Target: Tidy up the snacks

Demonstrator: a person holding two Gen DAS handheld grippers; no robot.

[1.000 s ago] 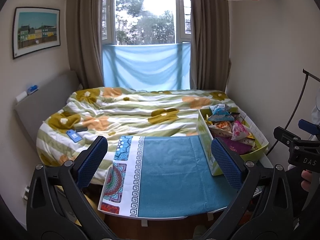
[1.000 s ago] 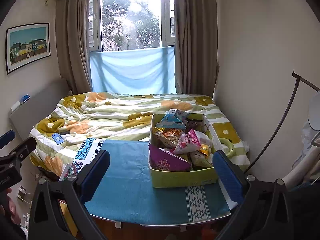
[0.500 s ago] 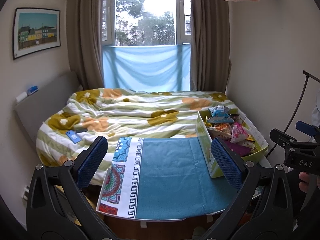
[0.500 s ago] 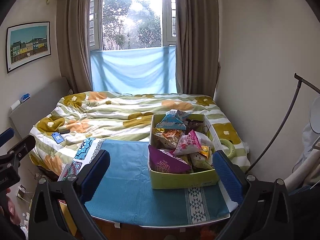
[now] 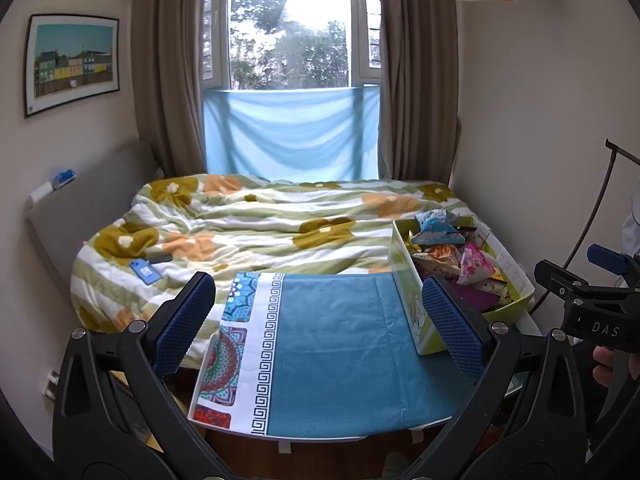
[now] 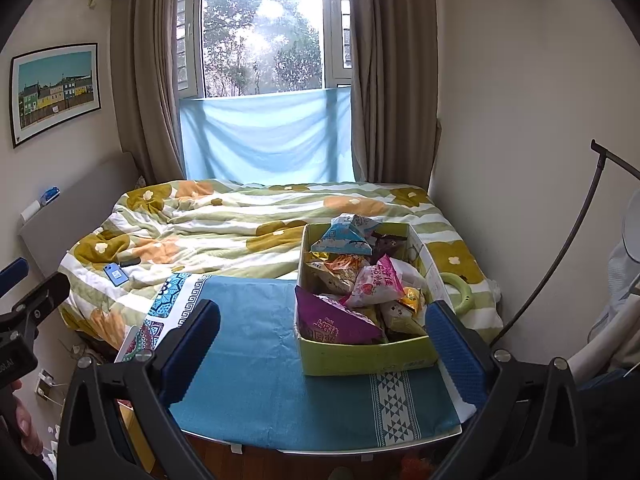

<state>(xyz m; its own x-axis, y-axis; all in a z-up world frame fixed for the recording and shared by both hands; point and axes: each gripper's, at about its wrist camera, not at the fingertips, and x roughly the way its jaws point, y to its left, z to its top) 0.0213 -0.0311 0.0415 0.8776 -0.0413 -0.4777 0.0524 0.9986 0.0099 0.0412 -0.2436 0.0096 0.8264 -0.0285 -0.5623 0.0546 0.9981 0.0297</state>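
A yellow-green cardboard box [image 6: 366, 354] full of several snack packets stands on the right part of a small table covered with a blue cloth [image 6: 256, 344]. A purple packet [image 6: 334, 320], a pink packet [image 6: 378, 284] and a light blue packet [image 6: 344, 236] lie on top. The box also shows at the right in the left wrist view [image 5: 416, 312]. My left gripper [image 5: 320, 324] is open and empty above the blue cloth [image 5: 340, 340]. My right gripper [image 6: 324, 348] is open and empty, held in front of the box.
A bed with a flowered quilt [image 5: 260, 232] lies behind the table, with a blue phone [image 5: 146, 272] on it. A window with curtains is at the back. A thin metal stand [image 6: 560, 260] rises at the right. The wooden floor shows below the table's front edge.
Both grippers have drifted slightly; the box and table sit a little lower and closer in both views. Jaws stay open. Nothing was picked up.
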